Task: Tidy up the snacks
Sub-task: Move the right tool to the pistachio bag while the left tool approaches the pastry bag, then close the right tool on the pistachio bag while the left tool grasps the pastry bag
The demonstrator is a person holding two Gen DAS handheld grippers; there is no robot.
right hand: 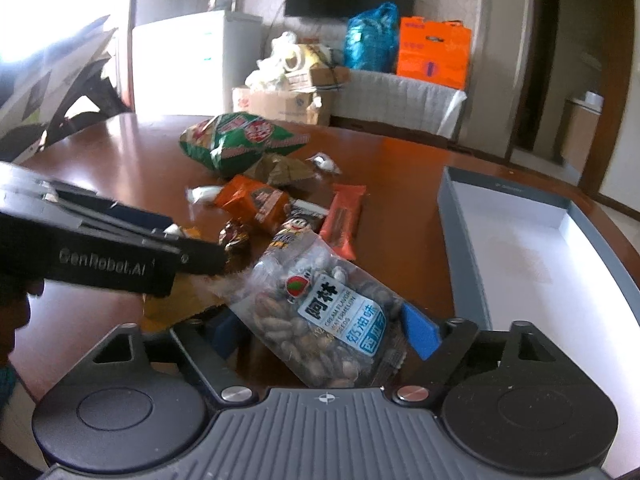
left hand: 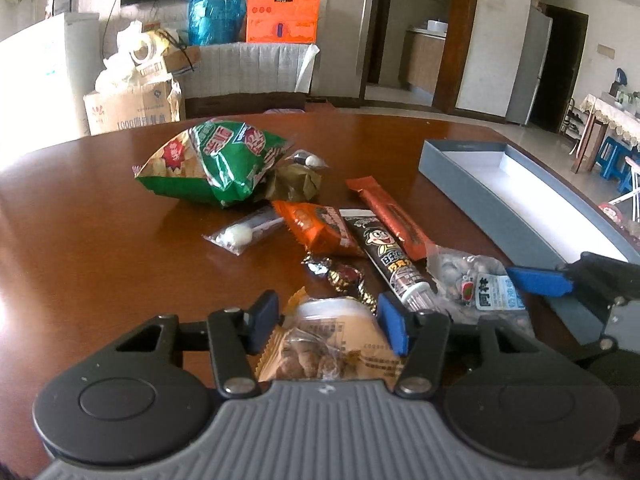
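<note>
The left gripper (left hand: 326, 326) brackets the tan snack packet (left hand: 332, 344) at the table's (left hand: 100, 240) near edge, grip unconfirmed. The right gripper (right hand: 320, 332) likewise straddles the seed bag (right hand: 324, 320). Recommend seating both pads squarely before lifting toward the grey box (right hand: 460, 240).

seeds (right hand: 328, 320): clear bag, blue label, flat, between my right jaws
tan pastry pack (left hand: 332, 344): flat, between my left jaws
green chip bag (left hand: 216, 160): puffy, table's far side
grey box (left hand: 520, 196): open, right
</note>
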